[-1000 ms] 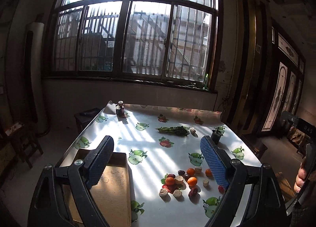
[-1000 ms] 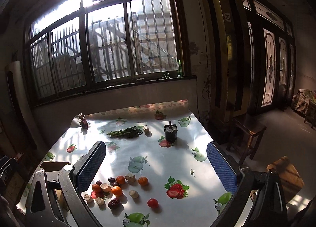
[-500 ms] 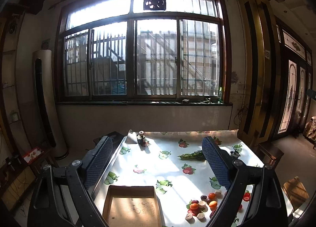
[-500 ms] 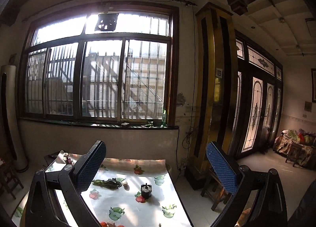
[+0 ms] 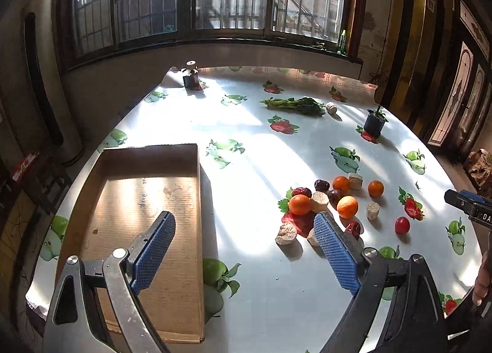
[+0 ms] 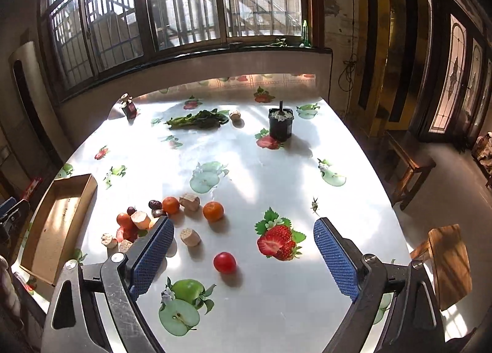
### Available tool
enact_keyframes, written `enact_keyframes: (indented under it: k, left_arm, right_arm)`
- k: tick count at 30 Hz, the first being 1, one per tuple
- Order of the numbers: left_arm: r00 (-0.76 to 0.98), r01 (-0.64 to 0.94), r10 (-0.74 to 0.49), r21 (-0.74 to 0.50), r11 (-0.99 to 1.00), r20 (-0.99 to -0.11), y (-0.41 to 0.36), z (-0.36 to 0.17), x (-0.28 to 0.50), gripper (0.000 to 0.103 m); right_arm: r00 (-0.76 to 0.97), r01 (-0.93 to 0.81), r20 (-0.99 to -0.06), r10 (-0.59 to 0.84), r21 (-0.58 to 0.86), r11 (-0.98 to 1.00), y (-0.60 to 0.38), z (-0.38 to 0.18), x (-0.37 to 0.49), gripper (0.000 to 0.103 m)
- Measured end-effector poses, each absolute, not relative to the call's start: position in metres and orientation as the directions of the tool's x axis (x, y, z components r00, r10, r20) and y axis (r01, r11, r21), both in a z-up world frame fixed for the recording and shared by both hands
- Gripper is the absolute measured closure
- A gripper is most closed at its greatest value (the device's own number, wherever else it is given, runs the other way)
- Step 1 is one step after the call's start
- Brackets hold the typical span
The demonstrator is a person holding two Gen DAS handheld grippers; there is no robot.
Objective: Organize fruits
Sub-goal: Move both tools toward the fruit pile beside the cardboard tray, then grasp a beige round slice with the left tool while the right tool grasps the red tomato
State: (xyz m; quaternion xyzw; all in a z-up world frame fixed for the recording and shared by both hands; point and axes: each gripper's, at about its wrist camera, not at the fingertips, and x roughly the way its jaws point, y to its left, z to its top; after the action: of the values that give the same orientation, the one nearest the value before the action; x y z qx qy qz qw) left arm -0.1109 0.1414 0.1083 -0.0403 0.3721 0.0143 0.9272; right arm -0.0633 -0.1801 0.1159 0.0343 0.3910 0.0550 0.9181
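A heap of small fruit lies on the table: oranges (image 5: 347, 206) (image 6: 213, 210), dark dates (image 5: 321, 185), pale root chunks (image 5: 286, 233) (image 6: 190, 236) and a red cherry tomato (image 5: 402, 225) (image 6: 225, 262). An empty cardboard tray (image 5: 123, 162) (image 6: 89, 182) lies to the left of the heap. My left gripper (image 5: 243, 250) is open and empty, above the table between tray and heap. My right gripper (image 6: 241, 256) is open and empty, above the tomato, right of the heap.
A bunch of green vegetables (image 5: 295, 105) (image 6: 198, 119), a small black plant pot (image 5: 373, 122) (image 6: 280, 124) and a small dark bottle (image 5: 190, 76) (image 6: 129, 107) stand at the far side. The fruit-print tablecloth (image 6: 246, 168) covers the table. A wooden stool (image 6: 409, 165) stands right of it.
Both grippers pointed up at the window half a second ago; both now tilt down over the table, closer to the fruit and tray than a second ago. Jaws stay open.
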Motion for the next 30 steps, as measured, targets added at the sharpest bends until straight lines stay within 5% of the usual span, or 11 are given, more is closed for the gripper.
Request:
enact_keyframes:
  k: [4, 17, 27, 30]
  left_arm:
    - [0.65, -0.059, 0.001, -0.048, 0.997, -0.76, 0.129, 0.067, -0.103, 0.025]
    - [0.605, -0.1, 0.122, 0.077, 0.992, -0.786, 0.12, 0.057, -0.093, 0.025]
    - [0.572, -0.07, 0.042, 0.002, 0.998, -0.819, 0.124, 0.044, -0.067, 0.025]
    - [0.571, -0.04, -0.005, -0.034, 0.999, -0.821, 0.122, 0.041, -0.061, 0.033]
  right_arm:
    - [0.639, -0.064, -0.755, 0.148, 0.139, 0.988, -0.175, 0.078, -0.057, 0.02]
    - [0.58, -0.07, -0.801, 0.146, 0.129, 0.989, -0.158, 0.04, -0.043, 0.02]
    - [0.563, -0.08, -0.811, 0.159, 0.138, 0.987, -0.159, 0.034, -0.032, 0.021]
    - [0.568, -0.098, -0.804, 0.174, 0.144, 0.985, -0.155, 0.036, -0.03, 0.029]
